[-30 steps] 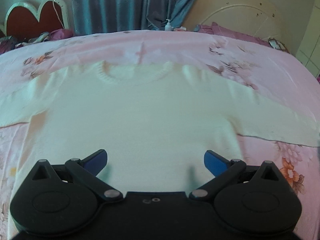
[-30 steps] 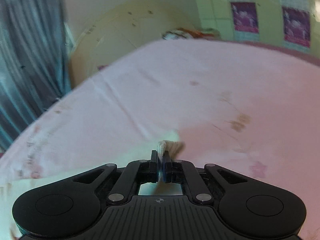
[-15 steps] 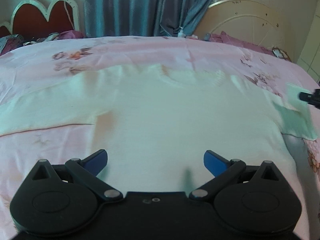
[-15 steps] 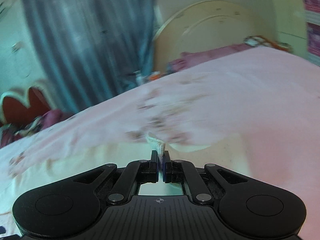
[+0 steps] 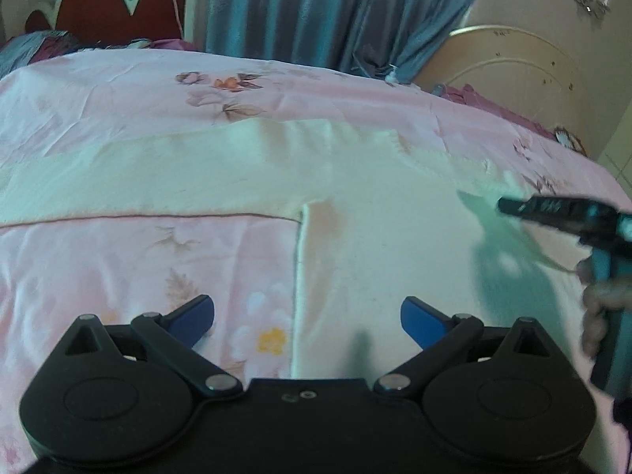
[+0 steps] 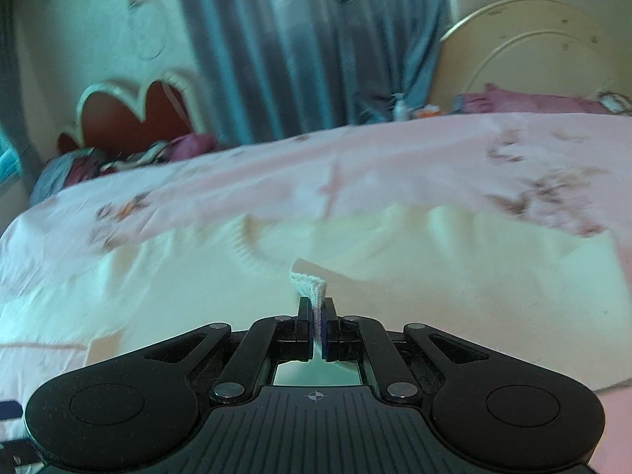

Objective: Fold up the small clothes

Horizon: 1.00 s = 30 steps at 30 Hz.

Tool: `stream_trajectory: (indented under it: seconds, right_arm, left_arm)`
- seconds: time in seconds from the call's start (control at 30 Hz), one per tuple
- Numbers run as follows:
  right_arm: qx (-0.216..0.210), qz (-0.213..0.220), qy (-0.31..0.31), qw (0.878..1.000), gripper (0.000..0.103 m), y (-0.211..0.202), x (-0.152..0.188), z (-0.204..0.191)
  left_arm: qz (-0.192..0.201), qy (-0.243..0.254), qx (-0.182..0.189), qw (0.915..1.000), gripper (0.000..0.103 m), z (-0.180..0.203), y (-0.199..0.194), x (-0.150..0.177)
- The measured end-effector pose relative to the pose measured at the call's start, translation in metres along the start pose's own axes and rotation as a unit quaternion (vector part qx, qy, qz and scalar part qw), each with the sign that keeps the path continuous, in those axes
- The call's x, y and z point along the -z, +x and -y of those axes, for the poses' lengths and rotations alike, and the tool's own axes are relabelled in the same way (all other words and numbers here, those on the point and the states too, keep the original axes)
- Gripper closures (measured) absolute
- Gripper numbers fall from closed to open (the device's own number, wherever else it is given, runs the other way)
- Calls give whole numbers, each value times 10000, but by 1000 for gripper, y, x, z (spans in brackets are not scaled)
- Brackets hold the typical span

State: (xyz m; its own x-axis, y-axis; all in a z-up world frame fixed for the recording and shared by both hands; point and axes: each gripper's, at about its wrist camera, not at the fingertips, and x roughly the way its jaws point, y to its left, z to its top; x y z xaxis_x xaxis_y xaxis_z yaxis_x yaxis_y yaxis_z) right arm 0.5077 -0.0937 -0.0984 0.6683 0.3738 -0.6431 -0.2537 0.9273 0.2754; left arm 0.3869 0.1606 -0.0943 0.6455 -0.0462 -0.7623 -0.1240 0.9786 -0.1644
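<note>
A cream knit sweater (image 5: pixel 379 213) lies flat on the pink floral bedspread (image 5: pixel 118 276), its left sleeve (image 5: pixel 138 173) stretched out to the left. My left gripper (image 5: pixel 307 318) hangs open low over the sweater's left side edge, gripping nothing. My right gripper (image 6: pixel 316 316) is shut on the ribbed cuff (image 6: pixel 310 282) of the right sleeve and holds it over the sweater's chest, below the neckline (image 6: pixel 252 252). In the left wrist view the right gripper (image 5: pixel 503 206) comes in from the right, with a hand (image 5: pixel 596 312) on its handle.
A heart-shaped red headboard (image 5: pixel 114 8) and piled bedding (image 6: pixel 118 158) stand at the far left. Blue curtains (image 6: pixel 308 47) hang behind the bed. A round cream headboard (image 6: pixel 529 51) with purple pillows (image 6: pixel 525 102) is at the far right.
My right gripper has swung left with the cuff, from over bare bedspread to over the sweater's chest. The left gripper has slid left, from the sweater's middle to its left side edge.
</note>
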Motion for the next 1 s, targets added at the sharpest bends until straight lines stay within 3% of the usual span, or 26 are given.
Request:
stream_trajectory:
  seconds: [0.1,0.17,0.23,0.27,0.3,0.37,0.47,0.5,0.57,0.7,0.83,0.87,1.0]
  right_arm:
    - [2,-283,-82,9996,100,20,12,-11]
    - [101,-223,-239,9994,97,20,15,-16]
    - [111,-76,-283,9995,59,7,17,-15]
    - [175,71,-298,9994,27,-2,19,-12]
    - [175,164,-360,9991,22,-11,22,-10]
    - [99,182,-385,9990,23,-25,27,0]
    - [182,55,-19,9998,67,-43,33,29]
    - [278,-32,169,9995,71,-46,36,42]
    - [383,-149,407,9983,71,-52,40,63]
    - [574,-176,667,9960,71,-61,43,94]
    - [663,-125,1073,9919,71,-63,40,117]
    - [679,-112,1139,9911,71,-64,39,121]
    - [695,-97,1191,9904,71,-61,38,128]
  left_arm:
    - [13,-187,76,9998,2,-7,2,-3]
    - [2,-287,176,9994,2,-9,4,-5]
    - [14,-377,332,9987,2,-6,8,-9]
    - [22,-385,395,9985,3,-3,11,-12]
    - [28,-374,470,9982,3,2,14,-14]
    - [-12,-331,706,9970,14,18,25,-20]
    - [-141,-224,1188,9926,32,48,49,-28]
    - [-215,-176,1328,9908,36,59,59,-31]
    - [-377,-191,1579,9866,47,77,80,-36]
    - [-472,-107,1724,9838,51,108,115,-50]
    - [-658,-61,1977,9780,94,130,141,-60]
    - [-651,25,1981,9780,99,134,142,-60]
    - [-220,136,1982,9798,99,128,120,-67]
